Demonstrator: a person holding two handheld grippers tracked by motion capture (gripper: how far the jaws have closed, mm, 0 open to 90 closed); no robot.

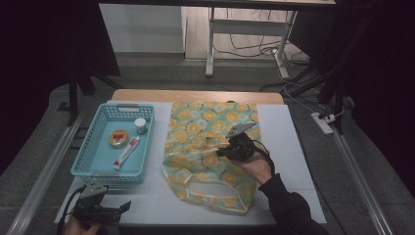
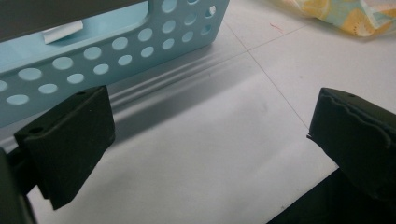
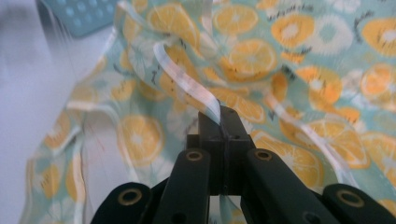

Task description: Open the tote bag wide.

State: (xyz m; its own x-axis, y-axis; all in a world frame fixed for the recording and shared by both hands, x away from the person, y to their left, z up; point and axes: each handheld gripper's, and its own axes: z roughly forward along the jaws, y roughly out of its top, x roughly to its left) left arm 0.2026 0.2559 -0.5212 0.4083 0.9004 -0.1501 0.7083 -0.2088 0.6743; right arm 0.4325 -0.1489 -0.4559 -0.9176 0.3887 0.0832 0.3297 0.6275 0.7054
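The right tool (image 3: 219,119) is clamped tight on a pinch of the orange-print bag (image 1: 210,147), near the middle of the film, which lies spread on the counter (image 1: 288,147) under and ahead of it. The left tool (image 2: 205,140) sits wide open with nothing between its jaws, just beside the blue basket (image 2: 116,46) at the counter's near edge.
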